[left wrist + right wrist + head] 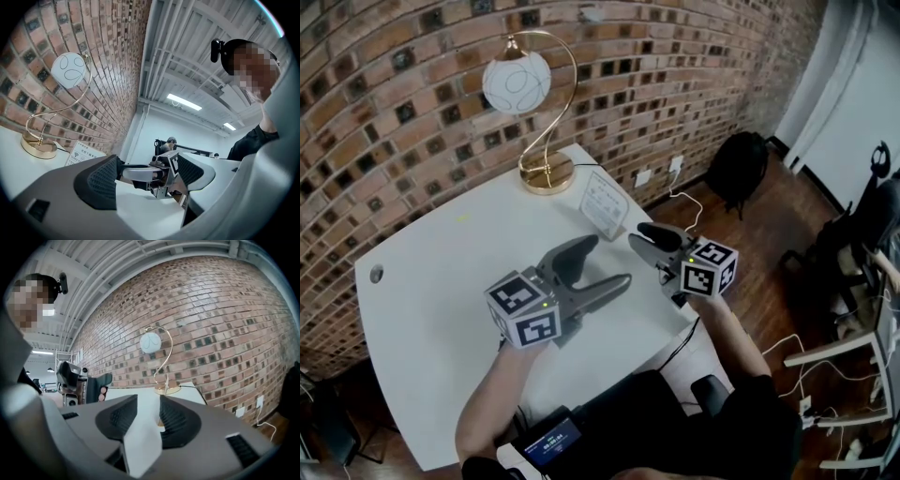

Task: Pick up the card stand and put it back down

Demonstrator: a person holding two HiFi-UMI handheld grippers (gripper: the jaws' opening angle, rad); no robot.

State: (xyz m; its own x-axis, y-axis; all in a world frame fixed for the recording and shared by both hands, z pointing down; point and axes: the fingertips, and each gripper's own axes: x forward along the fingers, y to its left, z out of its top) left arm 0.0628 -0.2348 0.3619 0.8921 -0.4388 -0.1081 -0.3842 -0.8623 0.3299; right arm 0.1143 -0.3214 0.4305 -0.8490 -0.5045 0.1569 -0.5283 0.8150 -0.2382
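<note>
The card stand (605,202) is a small white printed sign that stands upright on the white table (431,281), just in front of the lamp. It also shows at the left of the left gripper view, card stand (80,157). My right gripper (636,234) points at the stand's near right edge with its tips right beside it, jaws wide open. In the right gripper view, only white shows between the ribbed pads (119,418) of the right gripper (147,401); they press on nothing. My left gripper (610,260) hovers open over the table's middle, empty, a hand's width short of the stand.
A gold swan-neck lamp (546,173) with a white globe stands by the brick wall behind the stand. The table's right front edge (675,323) lies under my right hand. A cable and wall sockets (675,169), a black bag (736,164) and chairs are to the right.
</note>
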